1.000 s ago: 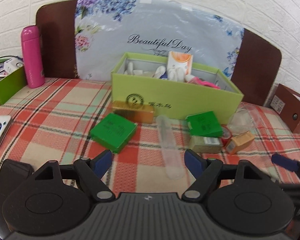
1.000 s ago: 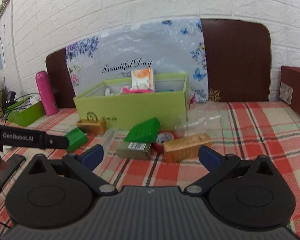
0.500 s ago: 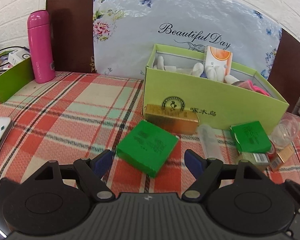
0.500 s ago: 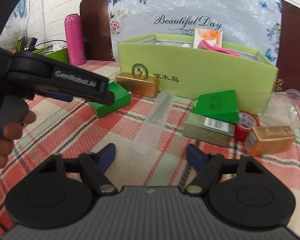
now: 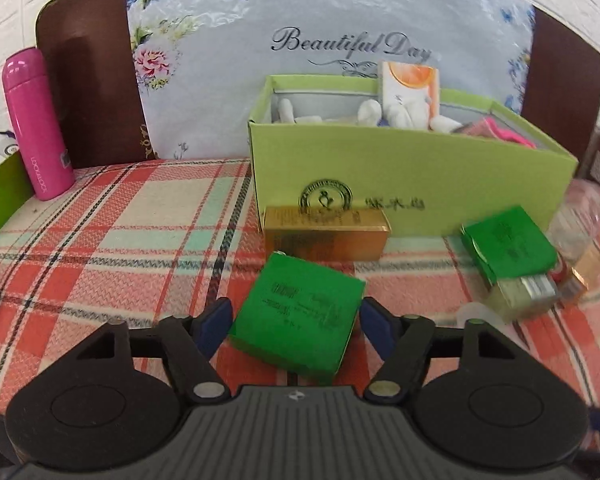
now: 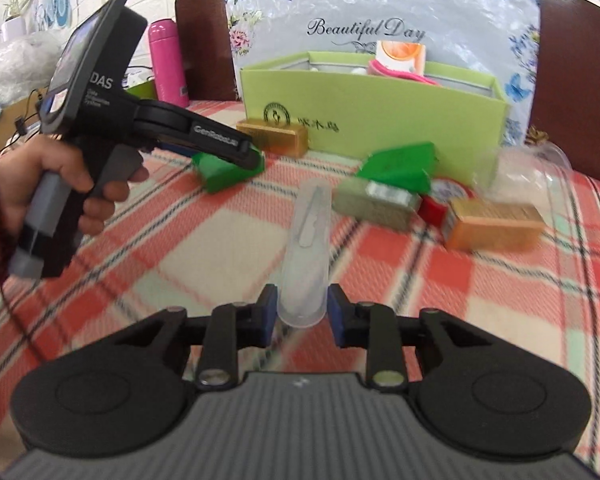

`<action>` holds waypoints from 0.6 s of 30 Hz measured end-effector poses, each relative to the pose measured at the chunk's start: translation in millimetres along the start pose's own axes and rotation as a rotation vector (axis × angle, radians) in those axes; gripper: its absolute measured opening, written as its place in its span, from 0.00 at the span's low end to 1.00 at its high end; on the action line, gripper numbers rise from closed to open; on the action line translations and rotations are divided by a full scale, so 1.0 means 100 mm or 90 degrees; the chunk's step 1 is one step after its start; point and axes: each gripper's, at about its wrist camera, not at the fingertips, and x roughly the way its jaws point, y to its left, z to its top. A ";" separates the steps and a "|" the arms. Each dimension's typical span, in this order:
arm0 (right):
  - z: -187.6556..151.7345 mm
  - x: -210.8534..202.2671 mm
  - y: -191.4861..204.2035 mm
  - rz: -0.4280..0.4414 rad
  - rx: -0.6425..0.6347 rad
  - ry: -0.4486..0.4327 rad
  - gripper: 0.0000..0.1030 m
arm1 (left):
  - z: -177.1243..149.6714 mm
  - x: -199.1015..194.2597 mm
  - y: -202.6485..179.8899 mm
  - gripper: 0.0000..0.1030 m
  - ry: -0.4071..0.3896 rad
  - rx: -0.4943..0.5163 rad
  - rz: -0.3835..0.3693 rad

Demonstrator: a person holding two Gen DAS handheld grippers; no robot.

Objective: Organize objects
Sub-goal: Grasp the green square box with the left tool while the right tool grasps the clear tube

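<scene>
Plaid-covered counter (image 5: 148,216) against a white brick wall, lime storage box (image 5: 412,172) at the back. Step in hand: pickup, both hands. Right tongs (image 6: 302,314) have just been closing on the near end of a clear plastic tube (image 6: 308,240) lying on the cloth; pads at its sides, apparently clamped. Left tongs (image 5: 294,320) have just been narrowing around a green box (image 5: 300,312), pads apart from it. Next move calls for finishing both grips, then lifting toward the lime box.
</scene>
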 end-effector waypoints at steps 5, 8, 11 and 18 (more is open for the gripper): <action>-0.20 -0.30 -0.19 -0.005 0.004 0.017 0.25 | -0.25 -0.31 -0.14 0.63 0.018 -0.004 -0.018; -0.28 -0.39 -0.26 -0.007 0.020 0.015 0.26 | -0.39 -0.45 -0.29 0.63 0.030 0.013 -0.037; -0.28 -0.39 -0.25 -0.007 0.013 0.003 0.40 | -0.40 -0.46 -0.36 0.72 0.037 0.008 -0.035; -0.15 -0.21 -0.18 -0.026 -0.015 -0.023 0.47 | -0.27 -0.37 -0.38 0.63 0.039 -0.010 -0.038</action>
